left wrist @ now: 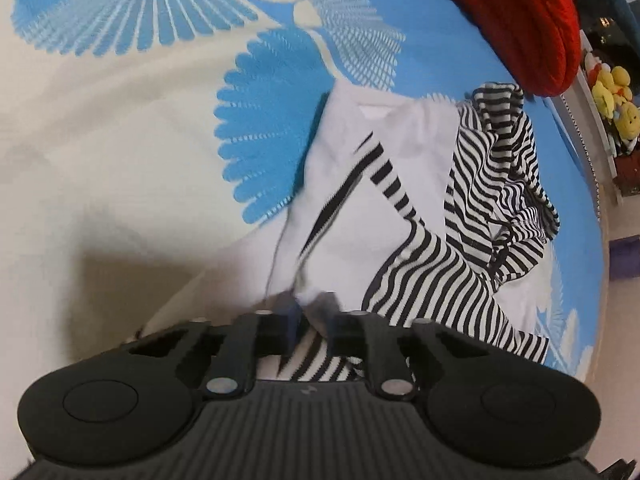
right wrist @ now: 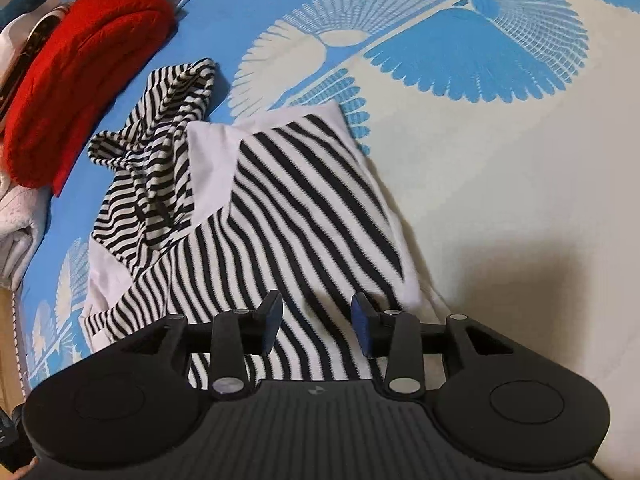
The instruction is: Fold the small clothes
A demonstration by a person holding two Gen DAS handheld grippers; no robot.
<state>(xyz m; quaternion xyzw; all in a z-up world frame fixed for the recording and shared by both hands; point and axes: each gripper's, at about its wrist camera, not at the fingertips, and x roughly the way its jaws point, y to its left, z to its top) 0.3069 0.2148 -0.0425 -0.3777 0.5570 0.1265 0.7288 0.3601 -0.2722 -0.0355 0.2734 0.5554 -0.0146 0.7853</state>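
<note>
A small black-and-white striped garment point(right wrist: 304, 208) with a white inside lies partly folded on the bed. In the left wrist view its white underside point(left wrist: 360, 184) is lifted and its striped hood point(left wrist: 500, 168) lies bunched to the right. My left gripper point(left wrist: 312, 312) is shut on a white edge of the garment and holds it up. My right gripper point(right wrist: 316, 316) is open just above the striped front, with nothing between its fingers. The hood also shows in the right wrist view point(right wrist: 160, 120), crumpled at the left.
The bedsheet point(right wrist: 500, 200) is cream and blue with fan-shaped prints. A folded red knit point(right wrist: 80, 72) lies at the bed's far corner, beside white folded cloth point(right wrist: 16, 216). Yellow plush toys point(left wrist: 616, 100) stand on a shelf beyond the bed edge.
</note>
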